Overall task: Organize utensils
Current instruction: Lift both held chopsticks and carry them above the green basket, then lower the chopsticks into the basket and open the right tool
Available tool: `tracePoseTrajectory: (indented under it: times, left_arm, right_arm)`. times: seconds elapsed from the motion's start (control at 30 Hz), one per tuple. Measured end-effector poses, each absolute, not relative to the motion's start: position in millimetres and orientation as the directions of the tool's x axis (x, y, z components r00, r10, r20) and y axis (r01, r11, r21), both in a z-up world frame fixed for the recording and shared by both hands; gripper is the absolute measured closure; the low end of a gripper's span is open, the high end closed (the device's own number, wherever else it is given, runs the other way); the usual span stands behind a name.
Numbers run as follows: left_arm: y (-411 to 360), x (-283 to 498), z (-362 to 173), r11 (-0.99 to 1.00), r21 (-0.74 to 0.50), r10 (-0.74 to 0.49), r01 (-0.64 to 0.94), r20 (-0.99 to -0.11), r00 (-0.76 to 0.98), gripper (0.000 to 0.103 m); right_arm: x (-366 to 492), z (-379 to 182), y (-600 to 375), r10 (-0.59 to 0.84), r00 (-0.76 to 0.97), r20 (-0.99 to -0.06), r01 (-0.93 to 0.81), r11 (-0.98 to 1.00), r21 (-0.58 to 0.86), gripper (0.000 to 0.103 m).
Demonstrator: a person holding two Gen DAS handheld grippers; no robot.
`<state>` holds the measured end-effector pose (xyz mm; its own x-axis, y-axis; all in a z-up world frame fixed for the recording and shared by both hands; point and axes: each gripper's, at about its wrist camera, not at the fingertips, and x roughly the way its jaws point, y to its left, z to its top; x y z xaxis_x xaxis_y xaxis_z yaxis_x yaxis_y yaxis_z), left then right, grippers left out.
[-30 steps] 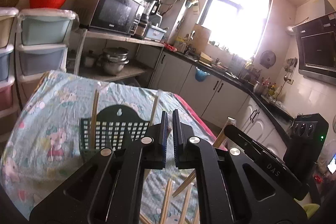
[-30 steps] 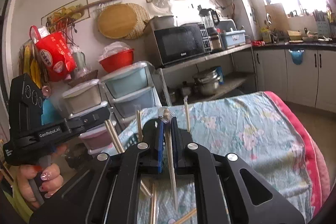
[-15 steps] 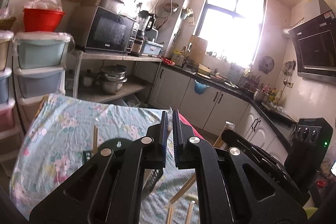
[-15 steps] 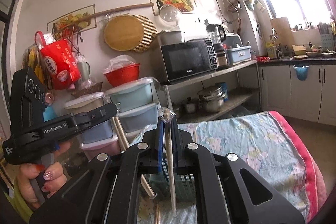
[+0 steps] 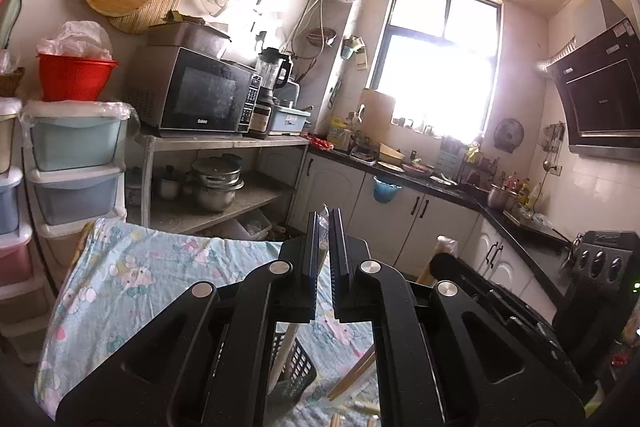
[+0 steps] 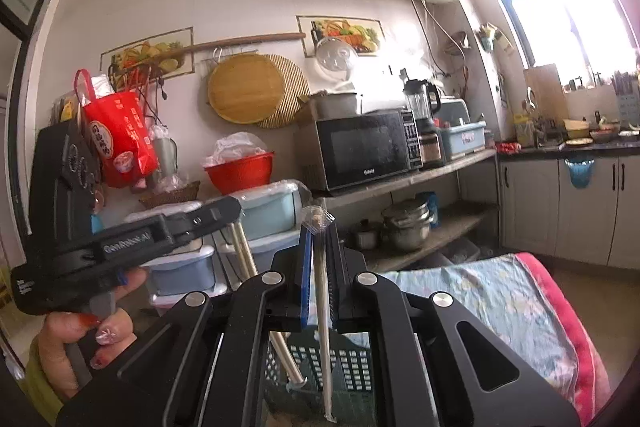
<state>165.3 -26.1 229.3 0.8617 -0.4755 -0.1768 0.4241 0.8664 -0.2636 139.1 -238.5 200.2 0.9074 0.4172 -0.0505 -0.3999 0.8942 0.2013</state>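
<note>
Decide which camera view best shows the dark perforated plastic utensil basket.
The right wrist view: the dark perforated plastic utensil basket shows its grid of holes below the right gripper, behind the wrapped chopstick it pinches. The left wrist view catches only one basket corner beneath the left gripper.

Daylit kitchen, strongly backlit, seen through fisheye lenses.

Daylight is admitted through the window [image 5: 436,67], which is blown out to white, and glare is spread over the counter [image 5: 400,167] beneath it. A bright flare is seen on the wall beside the microwave [image 5: 200,99]. Straight lines are bent toward the edges, the corners are vignetted black, and the near black parts are left dark against the light.
</note>
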Motion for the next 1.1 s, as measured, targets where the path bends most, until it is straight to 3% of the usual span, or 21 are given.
tracePoseTrajectory:
  times: [0.33,1.1]
  left_arm:
    - [-22.4,188.8,225.3,0.881,-0.268,-0.447,0.391,-0.198,0.872,0.100]
    - [-30.1,222.6,152.1,0.888,-0.286,-0.442,0.361,-0.309,0.842,0.100]
  right_arm:
    - [152.3,217.4,-232.0,0.412,0.911,0.010,-0.407,0.898,0.169,0.096]
    - [204.2,152.2,-221.3,0.328,0.945,-0.007,-0.321,0.930,0.180,0.096]
